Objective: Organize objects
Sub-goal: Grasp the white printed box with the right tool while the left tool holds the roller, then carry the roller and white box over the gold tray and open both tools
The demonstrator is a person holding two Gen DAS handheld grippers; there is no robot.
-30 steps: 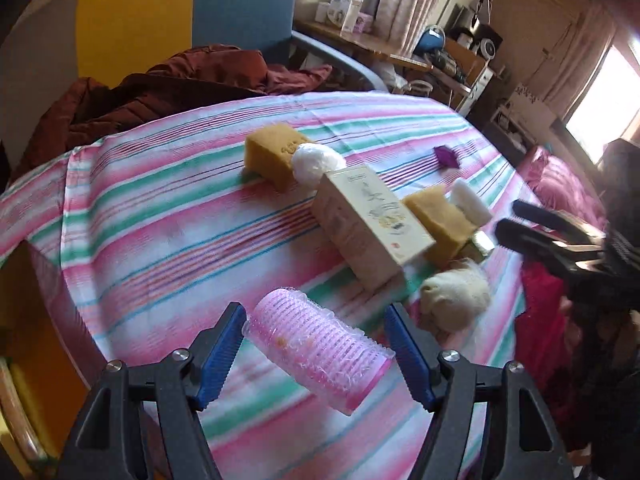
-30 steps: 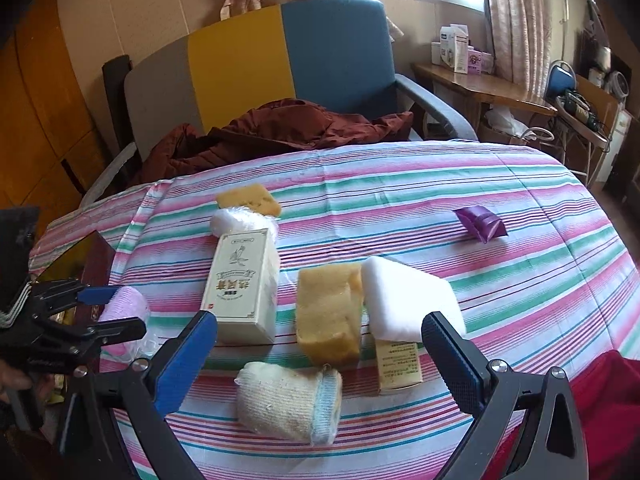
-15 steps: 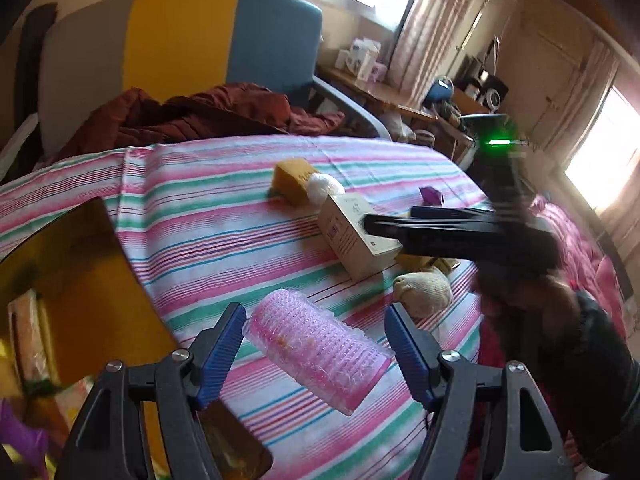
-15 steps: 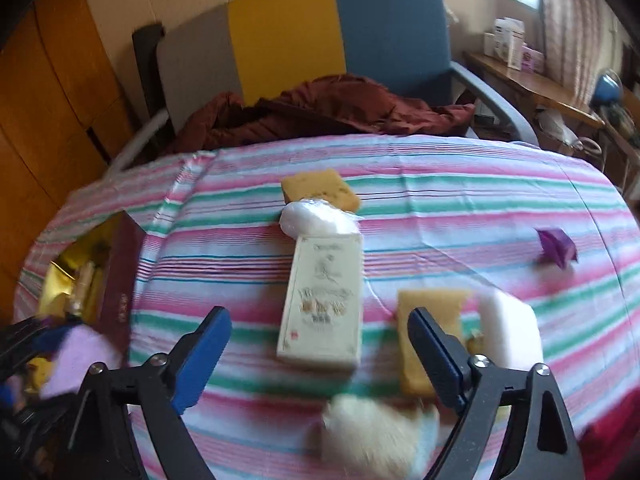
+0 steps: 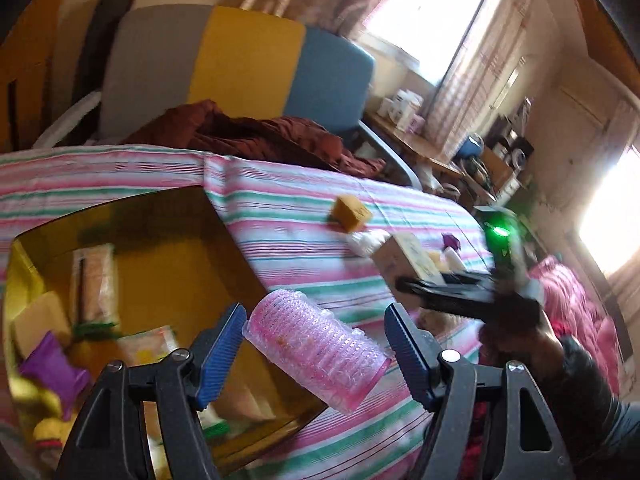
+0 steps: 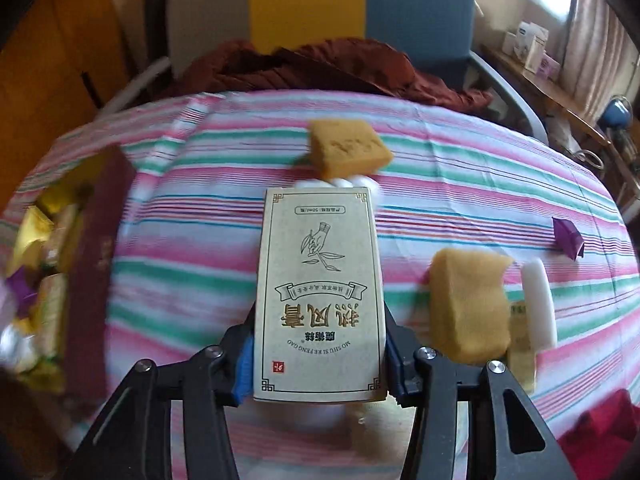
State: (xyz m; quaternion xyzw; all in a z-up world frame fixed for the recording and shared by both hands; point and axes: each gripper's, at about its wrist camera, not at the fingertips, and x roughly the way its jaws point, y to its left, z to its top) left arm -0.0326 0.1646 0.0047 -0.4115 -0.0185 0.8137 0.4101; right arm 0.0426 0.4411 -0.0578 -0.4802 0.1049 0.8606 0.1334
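Note:
My left gripper [image 5: 316, 344] is shut on a pink hair roller [image 5: 316, 356] and holds it above the near right edge of an open yellow-lined box [image 5: 168, 272] holding several items. My right gripper [image 6: 318, 354] has its jaws against both sides of a tall beige printed carton [image 6: 318, 292] lying on the striped tablecloth [image 6: 200, 248]. The right gripper also shows in the left wrist view [image 5: 452, 292] over the carton [image 5: 404, 260]. Yellow sponges [image 6: 346, 148] [image 6: 468, 304], a white cotton ball [image 6: 344, 182], a white block [image 6: 538, 304] and a purple packet [image 6: 568, 236] lie around it.
The box's dark red wall [image 6: 98, 248] stands at the table's left. A chair [image 6: 360, 4] with a maroon cloth [image 6: 320, 68] stands behind the table. A small beige carton [image 6: 520, 340] lies under the white block. A wooden shelf [image 5: 420, 144] with clutter is far right.
My left gripper swung left with the roller, from over the table to over the box. My right gripper moved forward and closed around the beige carton.

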